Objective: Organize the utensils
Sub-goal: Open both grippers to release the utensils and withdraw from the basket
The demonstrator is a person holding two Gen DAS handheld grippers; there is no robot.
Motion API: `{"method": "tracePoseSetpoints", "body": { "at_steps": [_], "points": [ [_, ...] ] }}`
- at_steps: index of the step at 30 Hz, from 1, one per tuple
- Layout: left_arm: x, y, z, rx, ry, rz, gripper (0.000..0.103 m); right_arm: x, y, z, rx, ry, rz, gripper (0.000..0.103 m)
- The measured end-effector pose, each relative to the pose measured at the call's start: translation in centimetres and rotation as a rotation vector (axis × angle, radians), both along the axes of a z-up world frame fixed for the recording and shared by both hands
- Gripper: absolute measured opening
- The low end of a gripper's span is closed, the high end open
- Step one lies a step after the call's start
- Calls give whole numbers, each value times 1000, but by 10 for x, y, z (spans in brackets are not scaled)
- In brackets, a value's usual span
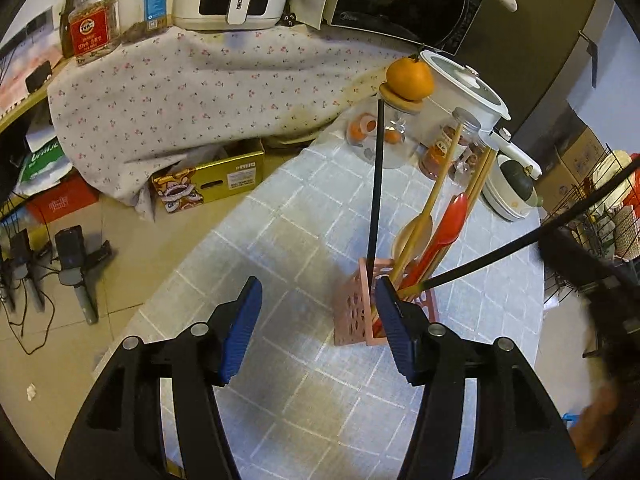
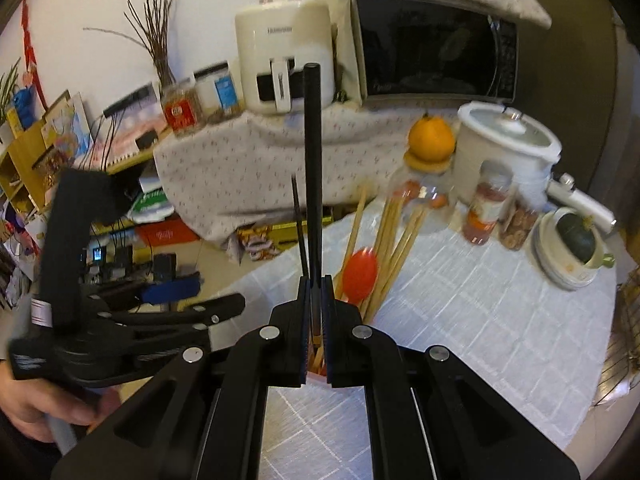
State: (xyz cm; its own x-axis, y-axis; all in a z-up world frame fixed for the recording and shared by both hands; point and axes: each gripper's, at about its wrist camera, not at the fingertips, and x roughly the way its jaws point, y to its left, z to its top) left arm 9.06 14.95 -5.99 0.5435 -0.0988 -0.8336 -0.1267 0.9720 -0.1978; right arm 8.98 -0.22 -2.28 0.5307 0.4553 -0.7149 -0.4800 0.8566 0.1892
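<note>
Gripping a black chopstick, the right claw hides the pink holder; left claw released.

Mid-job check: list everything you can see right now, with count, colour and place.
utensil holder: one, pink, on the table, near edge
black chopsticks: two; one standing in the holder, one clamped in the right hand-held gripper
wooden chopsticks: several, tan, in the holder
wooden spoon: one, tan, in the holder
red spoon: one, in the holder
orange: one, on a glass jar's lid
spice jars: at least two, behind the holder
pot: one, white, lidded
bowl with green squash: one, far right
microwave: one, black door, on the clothed shelf
table: white grid cloth
left hand-held gripper: open, empty, beside the holder
right hand-held gripper: shut on a chopstick
</note>
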Motion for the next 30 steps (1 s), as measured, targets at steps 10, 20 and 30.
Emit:
{"method": "tracePoseSetpoints", "body": {
  "at_steps": [10,20,30],
  "points": [
    [3,0,-7,-19,35,-2,56,13,-3,-19,98,88,-31,10],
    [-5,-10,5,13,-1,-23,57,7,-33,9,166,70,-81,22],
    [-48,-49,55,172,-137,-97,93,-51,-59,45,106,53,-113,60]
  ]
}}
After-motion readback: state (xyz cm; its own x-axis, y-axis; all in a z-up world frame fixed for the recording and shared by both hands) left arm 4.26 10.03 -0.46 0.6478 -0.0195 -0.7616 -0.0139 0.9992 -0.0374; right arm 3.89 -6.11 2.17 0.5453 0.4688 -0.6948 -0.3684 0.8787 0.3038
